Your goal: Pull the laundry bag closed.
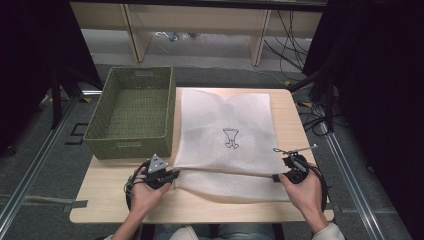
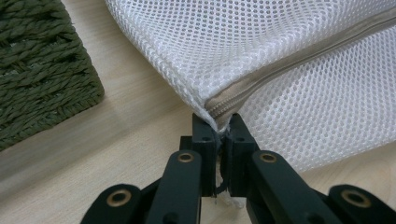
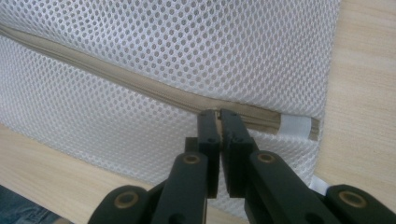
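Both claws (image 2: 218,125) (image 3: 219,114) clamped on mesh bag's (image 1: 227,115) zipper.

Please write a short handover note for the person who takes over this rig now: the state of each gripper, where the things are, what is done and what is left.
Left gripper: shut on the zipper end at the left corner of the white mesh laundry bag.
Right gripper: shut on the zipper near its right end.
The bag lies flat on the wooden table, its zipper line raised between the two grippers, with the near strip of mesh below it. The green woven basket stands on the left side of the table, beside the bag, with nothing in it.
Done: both ends gripped.
Left, probably: fold the bag and put it in the basket.
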`<action>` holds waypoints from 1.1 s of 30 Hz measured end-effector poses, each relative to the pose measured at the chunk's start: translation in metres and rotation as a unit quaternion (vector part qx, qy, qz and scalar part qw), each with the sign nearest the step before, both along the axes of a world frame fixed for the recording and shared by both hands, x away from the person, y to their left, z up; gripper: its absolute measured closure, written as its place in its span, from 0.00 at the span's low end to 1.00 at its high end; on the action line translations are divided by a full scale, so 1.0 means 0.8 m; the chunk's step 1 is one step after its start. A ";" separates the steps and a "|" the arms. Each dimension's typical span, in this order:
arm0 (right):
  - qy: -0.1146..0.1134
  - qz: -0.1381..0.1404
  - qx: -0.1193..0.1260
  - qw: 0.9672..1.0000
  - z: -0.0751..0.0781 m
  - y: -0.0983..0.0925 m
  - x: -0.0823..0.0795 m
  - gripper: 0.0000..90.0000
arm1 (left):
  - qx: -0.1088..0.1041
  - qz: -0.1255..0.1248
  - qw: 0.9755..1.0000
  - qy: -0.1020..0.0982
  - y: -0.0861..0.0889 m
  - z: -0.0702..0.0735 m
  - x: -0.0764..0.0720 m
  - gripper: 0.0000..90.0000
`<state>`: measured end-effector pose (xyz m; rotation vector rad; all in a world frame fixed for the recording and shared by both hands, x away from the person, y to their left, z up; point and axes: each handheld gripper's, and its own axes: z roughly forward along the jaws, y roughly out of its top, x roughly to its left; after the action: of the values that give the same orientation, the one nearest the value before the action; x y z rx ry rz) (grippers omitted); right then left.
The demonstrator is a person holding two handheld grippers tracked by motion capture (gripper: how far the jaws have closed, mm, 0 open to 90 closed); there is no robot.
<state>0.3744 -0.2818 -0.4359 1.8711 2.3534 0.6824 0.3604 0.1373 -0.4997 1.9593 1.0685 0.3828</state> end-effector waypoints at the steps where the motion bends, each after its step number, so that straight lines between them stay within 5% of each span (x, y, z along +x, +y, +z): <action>1: -0.004 -0.006 -0.001 1.000 0.000 -0.001 -0.001 0.98 | 0.002 -0.001 1.000 -0.001 0.001 0.000 0.000 0.94; 20: -0.007 0.000 -0.006 1.000 -0.002 -0.009 0.001 0.98 | 0.005 -0.004 1.000 -0.003 0.002 0.000 0.000 0.94; 21: -0.009 0.018 -0.010 1.000 -0.002 -0.013 0.001 0.98 | 0.004 -0.004 1.000 -0.001 0.002 0.000 0.000 0.94; 26: 0.001 -0.012 -0.001 1.000 -0.001 -0.014 0.000 0.98 | 0.006 -0.001 1.000 -0.002 0.002 0.000 0.001 0.94; 33: 0.001 -0.015 0.000 1.000 -0.002 -0.016 0.000 0.98 | 0.004 -0.002 1.000 0.000 0.002 0.000 0.000 0.94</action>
<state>0.3746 -0.2949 -0.4373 1.9052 2.3209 0.6789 0.3601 0.1386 -0.4995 1.9680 1.0659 0.3849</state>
